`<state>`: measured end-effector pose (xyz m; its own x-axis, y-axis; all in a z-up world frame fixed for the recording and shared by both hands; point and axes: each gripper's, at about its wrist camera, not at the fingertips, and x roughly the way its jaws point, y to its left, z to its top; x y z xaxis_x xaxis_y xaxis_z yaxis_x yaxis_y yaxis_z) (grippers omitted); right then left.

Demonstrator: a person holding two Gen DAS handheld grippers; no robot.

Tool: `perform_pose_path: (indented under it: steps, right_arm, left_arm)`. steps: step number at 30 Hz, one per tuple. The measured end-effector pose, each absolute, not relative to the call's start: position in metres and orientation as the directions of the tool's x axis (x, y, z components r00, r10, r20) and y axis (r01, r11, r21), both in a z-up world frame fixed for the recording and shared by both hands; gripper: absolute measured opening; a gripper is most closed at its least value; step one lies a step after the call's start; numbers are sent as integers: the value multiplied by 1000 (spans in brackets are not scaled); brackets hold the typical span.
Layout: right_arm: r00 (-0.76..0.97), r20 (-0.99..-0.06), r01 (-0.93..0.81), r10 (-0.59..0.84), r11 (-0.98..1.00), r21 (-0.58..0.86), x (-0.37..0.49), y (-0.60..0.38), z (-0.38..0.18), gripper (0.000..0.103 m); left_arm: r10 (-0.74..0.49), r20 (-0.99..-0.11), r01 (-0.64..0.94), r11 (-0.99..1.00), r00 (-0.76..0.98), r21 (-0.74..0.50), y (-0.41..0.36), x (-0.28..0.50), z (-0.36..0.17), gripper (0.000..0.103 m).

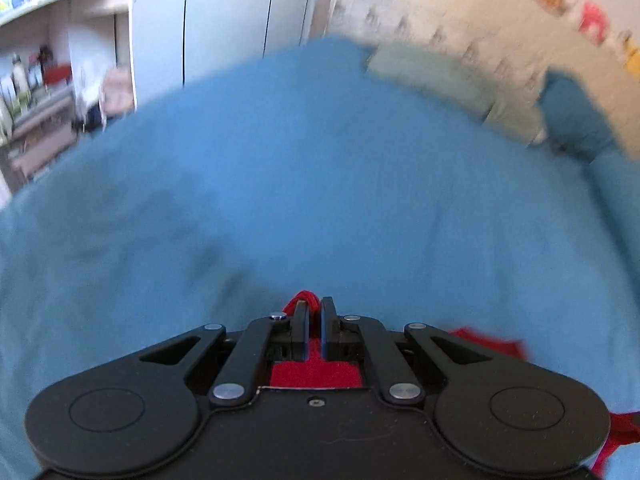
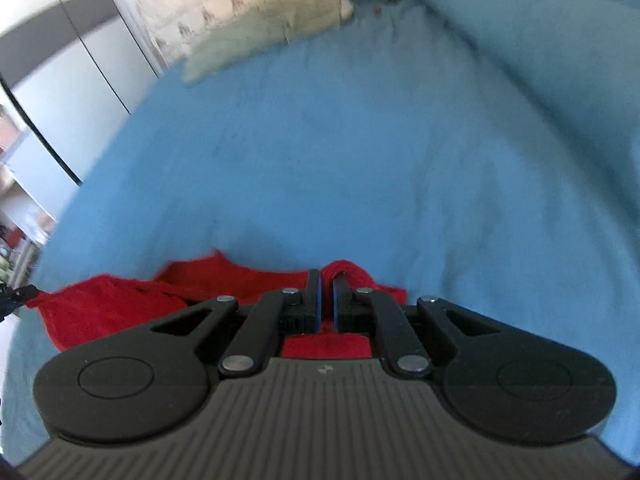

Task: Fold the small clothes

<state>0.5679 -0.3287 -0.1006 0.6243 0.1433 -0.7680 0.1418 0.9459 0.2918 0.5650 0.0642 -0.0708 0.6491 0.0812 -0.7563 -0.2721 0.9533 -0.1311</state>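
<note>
A small red knitted garment (image 2: 120,304) is held over a bed with a blue cover (image 2: 360,152). My right gripper (image 2: 327,280) is shut on one edge of it, a red tuft bunched beside the right fingertip. The cloth stretches left from there toward the other gripper's tip at the frame edge. My left gripper (image 1: 314,304) is shut on the red garment (image 1: 316,372) too, with red yarn poking out above its fingertips and more red showing at the lower right. Most of the garment is hidden beneath both gripper bodies.
The blue bed cover (image 1: 320,168) fills both views, blurred by motion. A pale green folded cloth (image 1: 432,76) and a dark blue cushion (image 1: 576,120) lie at the far edge against a patterned wall. White wardrobe doors (image 1: 228,12) and cluttered shelves (image 1: 40,80) stand to the left.
</note>
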Motion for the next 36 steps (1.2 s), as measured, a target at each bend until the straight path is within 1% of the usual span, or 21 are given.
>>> perform_pose_path:
  steps: [2,3,4,5,6,7,8,9,10,11,12,13,14,17,19,22,25,28,30,36]
  right_arm:
    - [616,-780,164,115,949,270,577,-326,-114,21]
    - [622,-775,171,109,947,270,578,-326,-115,23]
    - [634,-767,178,99,946,270,578,-327,-114,24]
    - [653,-753,179,86,948,264,577,-327,-110,28]
    - [667,-741,177,75,950,256,574,-326,-107,43]
    - [681,-730,178,62,953,247,571,-327,-103,57]
    - [689,-723,185,49,953,241,570,-328,-99,74]
    - [703,-709,182,47,953,244,566,-330,-94,77]
    - [720,-691,157,70,953,259,560,-330,-88,77]
    - [726,-683,142,85,953,269,555,-327,-82,78]
    - [729,-676,123,106,952,282,548,-324,-79,83]
    - [725,-676,102,131,951,293,543,-320,-80,87]
    - [712,-685,81,155,951,299,537,-314,-82,90]
    - [656,-729,46,197,953,299,532,-299,-100,90]
    - [628,-751,46,202,954,295,531,-289,-115,90]
    - [596,-772,70,222,943,325,539,-284,-135,90]
    - [592,-775,75,221,942,326,549,-278,-144,90]
    - [613,-764,68,201,950,304,564,-276,-142,90]
    - [630,-753,75,189,950,302,578,-277,-139,90]
    - [678,-728,170,100,942,288,606,-296,-129,90]
  left_arm:
    - [104,-769,-275,957,631,-96,63,571,-90,5]
    - [99,-769,-264,960,631,-93,63,573,-94,6]
    - [93,-768,-256,962,633,-94,65,571,-96,14]
    - [92,-763,-253,963,640,-96,67,571,-94,27]
    - [104,-755,-260,961,647,-91,70,571,-90,40]
    - [119,-743,-268,960,659,-84,73,567,-84,68]
    - [134,-731,-274,959,669,-75,73,564,-76,80]
    - [144,-716,-271,960,683,-66,75,558,-68,81]
    - [141,-703,-256,965,697,-60,78,550,-59,82]
    - [137,-698,-239,970,703,-50,75,547,-53,86]
    - [133,-694,-219,975,707,-36,75,537,-48,89]
    - [121,-694,-191,981,710,-24,73,527,-44,95]
    - [95,-702,-146,989,706,-13,70,518,-44,97]
    - [0,-759,-18,1000,651,-16,57,505,-62,97]
    - [-41,-794,18,999,607,-39,50,502,-80,97]
    - [-114,-835,44,993,538,-108,46,510,-107,94]
    - [-164,-844,58,986,510,-157,40,525,-126,91]
    - [-222,-814,79,974,536,-214,43,548,-127,91]
    - [-217,-798,66,974,562,-219,49,568,-120,91]
    - [-121,-779,-60,978,615,-200,69,605,-104,91]
